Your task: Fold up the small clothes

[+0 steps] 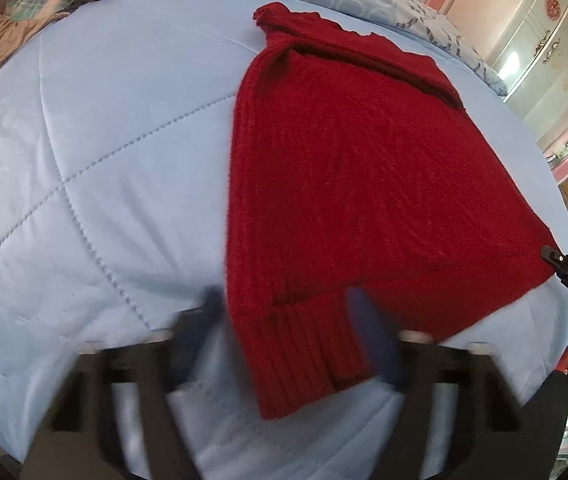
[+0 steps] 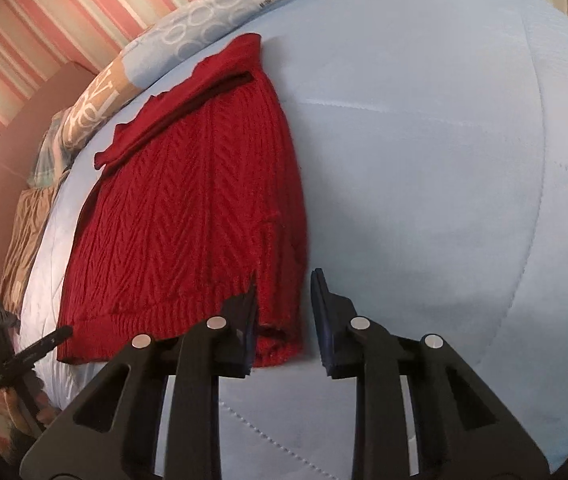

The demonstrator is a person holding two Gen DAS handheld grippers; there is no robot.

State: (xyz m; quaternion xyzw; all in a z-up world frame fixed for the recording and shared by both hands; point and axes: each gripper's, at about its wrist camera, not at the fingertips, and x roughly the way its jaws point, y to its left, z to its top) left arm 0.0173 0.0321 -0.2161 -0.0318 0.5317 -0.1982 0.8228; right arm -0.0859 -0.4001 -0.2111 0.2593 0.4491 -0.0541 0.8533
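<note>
Straddling, left wrist view: left gripper [image 1: 284,320] jaws half open around the ribbed hem corner of the red sweater [image 1: 364,180] on the bed quilt [image 1: 104,140]; blur hides contact, may pinch quilt | right wrist view: right gripper [image 2: 284,312] jaws narrowly apart about other corner, unpinched; could slip.

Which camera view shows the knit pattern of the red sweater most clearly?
The right wrist view. There the red sweater lies sharp, and its herringbone ribs run clearly down the whole front. In the left wrist view the sweater fills more of the picture, but the knit looks soft and blurred; only the ribbed hem near the camera is readable.
</note>
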